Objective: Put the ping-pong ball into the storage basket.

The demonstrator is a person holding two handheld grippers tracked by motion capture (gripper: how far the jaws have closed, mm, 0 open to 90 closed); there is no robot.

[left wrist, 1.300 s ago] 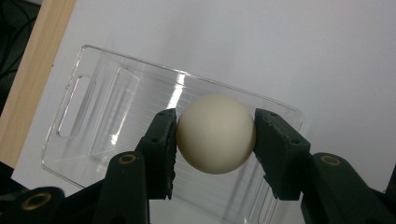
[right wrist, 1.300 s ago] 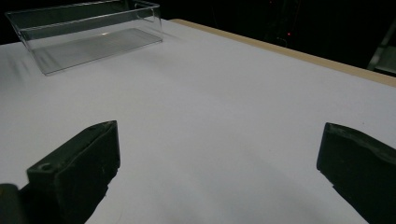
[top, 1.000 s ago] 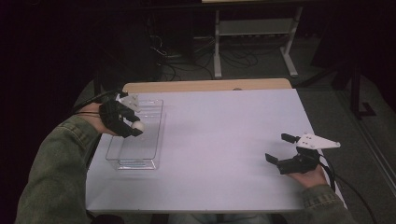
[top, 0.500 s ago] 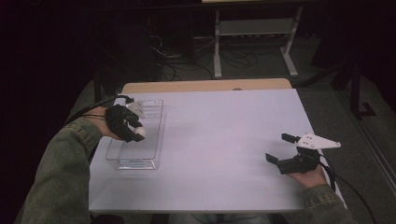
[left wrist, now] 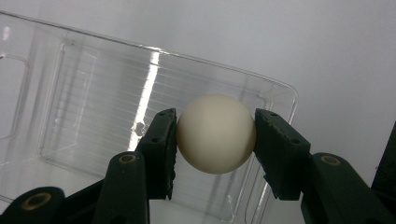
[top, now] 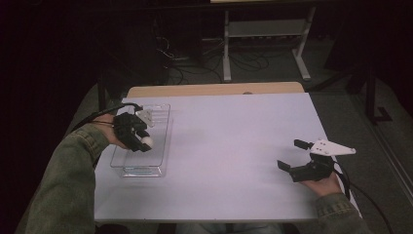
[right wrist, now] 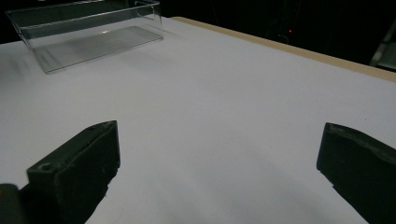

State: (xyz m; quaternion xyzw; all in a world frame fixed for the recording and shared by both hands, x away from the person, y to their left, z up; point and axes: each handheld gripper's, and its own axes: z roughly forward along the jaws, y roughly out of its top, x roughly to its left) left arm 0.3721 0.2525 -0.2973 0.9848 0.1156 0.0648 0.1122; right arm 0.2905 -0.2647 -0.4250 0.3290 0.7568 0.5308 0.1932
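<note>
Our left gripper (left wrist: 215,135) clamps the ball (left wrist: 216,133) above the tray (top: 163,146), near its right wall; our right gripper (top: 293,155) gapes empty over open table (top: 234,141); tray floor blurs with glare.

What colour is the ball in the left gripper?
Creamy white ball, clearest in the left gripper view.

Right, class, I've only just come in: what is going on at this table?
A person holds a claw in each hand. The left claw is shut on a white ball, held over a clear plastic tray near the table's left edge. The right claw rests open at the right side, with nothing between its jaws.
</note>
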